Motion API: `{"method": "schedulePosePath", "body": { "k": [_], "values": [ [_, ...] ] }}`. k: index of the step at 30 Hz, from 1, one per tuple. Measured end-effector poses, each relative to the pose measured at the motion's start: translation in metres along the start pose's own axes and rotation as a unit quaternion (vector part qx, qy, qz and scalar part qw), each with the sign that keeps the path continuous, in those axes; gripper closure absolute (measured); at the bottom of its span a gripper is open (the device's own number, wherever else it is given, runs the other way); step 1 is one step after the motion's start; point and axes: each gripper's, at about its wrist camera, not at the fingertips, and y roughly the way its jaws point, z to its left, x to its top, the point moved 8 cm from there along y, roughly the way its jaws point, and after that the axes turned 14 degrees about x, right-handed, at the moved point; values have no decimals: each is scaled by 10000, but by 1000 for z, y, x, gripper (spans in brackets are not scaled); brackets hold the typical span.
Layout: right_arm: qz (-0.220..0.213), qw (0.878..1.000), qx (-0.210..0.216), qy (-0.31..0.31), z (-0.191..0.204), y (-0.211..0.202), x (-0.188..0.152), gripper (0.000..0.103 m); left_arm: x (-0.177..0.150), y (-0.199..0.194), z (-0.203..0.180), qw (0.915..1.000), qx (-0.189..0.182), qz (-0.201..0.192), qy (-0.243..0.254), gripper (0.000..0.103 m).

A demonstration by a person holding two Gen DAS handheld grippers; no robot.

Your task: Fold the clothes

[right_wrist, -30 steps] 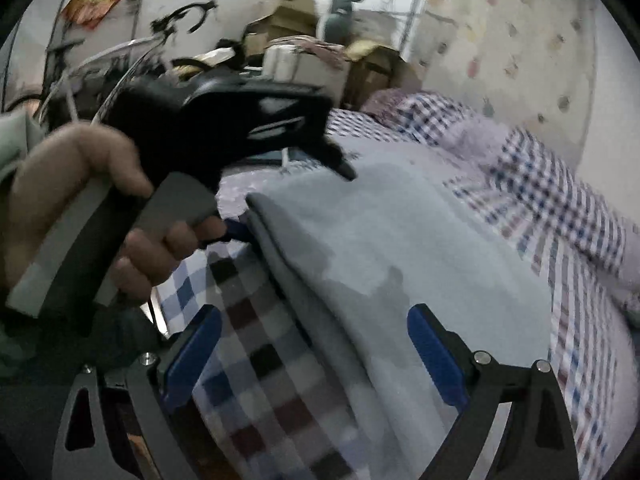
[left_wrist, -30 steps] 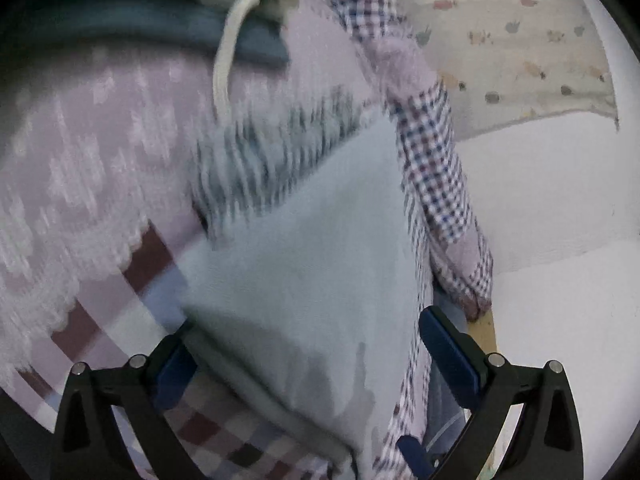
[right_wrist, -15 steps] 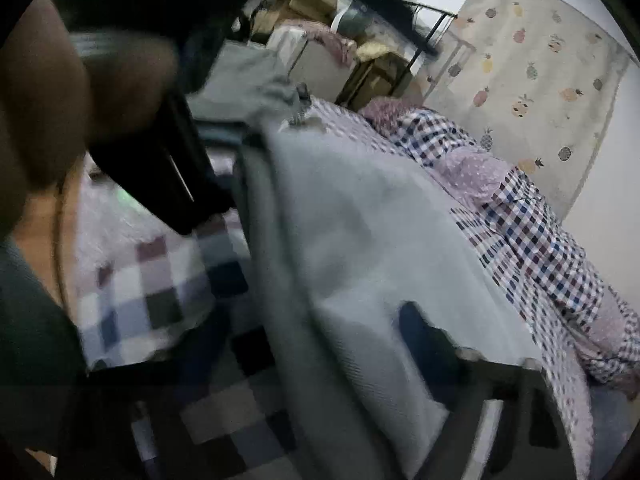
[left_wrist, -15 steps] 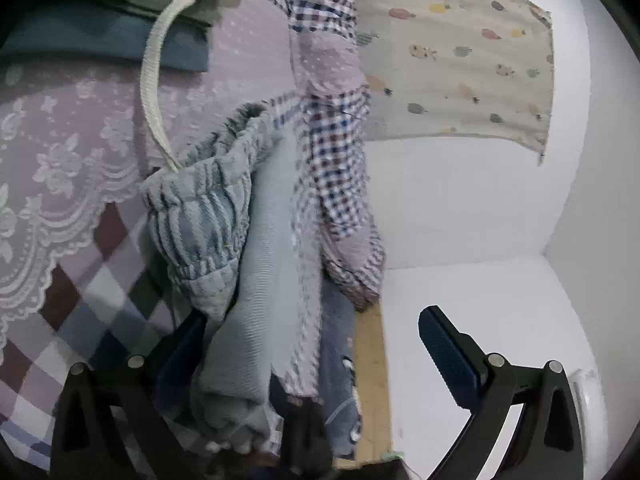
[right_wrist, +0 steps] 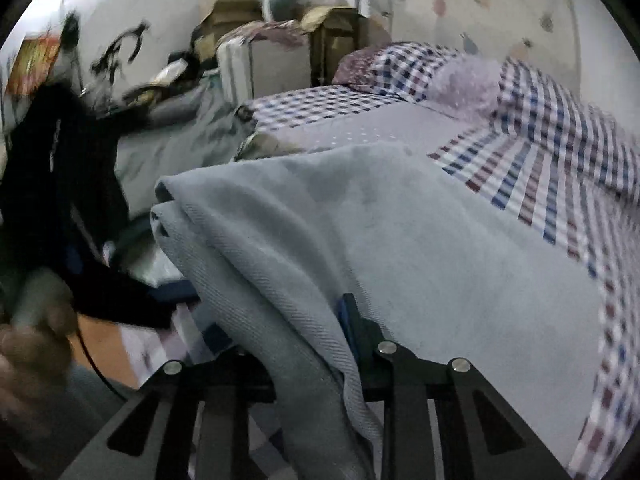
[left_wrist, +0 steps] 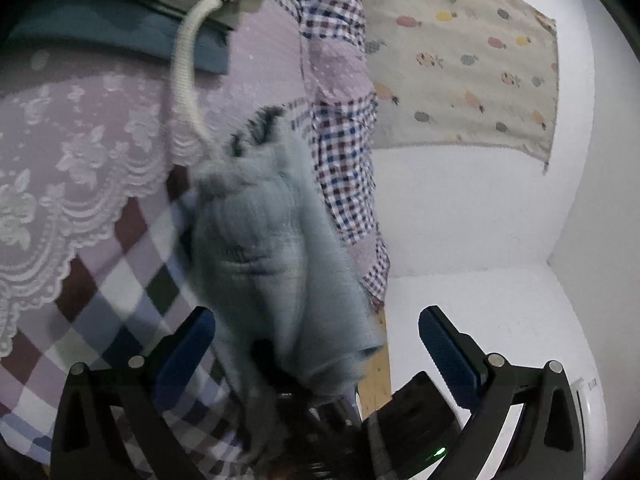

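Note:
A pale grey garment (right_wrist: pixel 400 248) lies folded over on the checked bedsheet (right_wrist: pixel 560 184). My right gripper (right_wrist: pixel 304 328) is shut on its near folded edge; one blue pad (right_wrist: pixel 347 320) shows against the cloth and the other is hidden under it. In the left wrist view the same grey garment (left_wrist: pixel 272 256) hangs bunched and blurred, with a cream drawstring (left_wrist: pixel 184 76) looping up from its gathered waistband. My left gripper (left_wrist: pixel 316 336) is open, its blue pads standing apart on either side of the cloth without pinching it.
A lilac lace cover (left_wrist: pixel 68 152) lies over the bed at left, with folded dark clothes (left_wrist: pixel 120 32) beyond it. A hand (right_wrist: pixel 28 344) holds the left gripper's black body (right_wrist: pixel 60 200). Boxes and clutter (right_wrist: pixel 256 32) stand past the bed. A white wall (left_wrist: pixel 460 208) runs alongside.
My right gripper has gone from open to shut on the garment's folded edge. The garment has bunched up and swung in front of the left gripper, which stays open.

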Motion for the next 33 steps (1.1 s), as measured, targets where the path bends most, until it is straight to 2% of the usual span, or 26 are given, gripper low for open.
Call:
{"method": "schedulePosePath", "body": {
  "k": [2, 6, 9, 14, 18, 22, 25, 28, 31, 33],
  "values": [
    [-69, 9999, 70, 135, -1, -5, 5, 78, -1, 1, 3, 9999, 97, -32, 18, 0],
    [-70, 9998, 92, 173, -1, -6, 7, 78, -15, 18, -11, 9974, 372, 83, 614, 0],
    [-56, 9998, 96, 152, 1, -7, 6, 78, -20, 32, -13, 9937, 709, 125, 856, 0],
    [-15, 10000, 43, 53, 4, -3, 3, 77, -13, 47, -8, 9897, 1084, -16, 935, 0],
    [113, 9999, 32, 24, 6, 0, -3, 76, -5, 61, -6, 9871, 1235, -83, 1014, 0],
    [239, 9990, 296, 236, 9, -8, -11, 63, 0, 64, -3, 9843, 1368, -187, 1095, 2],
    [196, 9968, 630, 452, 6, -30, -20, 50, 4, 61, 3, 9823, 1528, -234, 1054, 17],
    [7, 9938, 826, 749, -7, -62, -28, 39, 5, 48, 5, 9822, 1663, -187, 852, 23],
    [-286, 9910, 721, 1092, -34, -98, -38, 30, 3, 36, 2, 9858, 1520, -184, 689, 23],
    [-448, 9883, 553, 1348, -57, -117, -47, 27, -1, 29, 3, 9875, 1450, -149, 593, 23]
  ]
}}
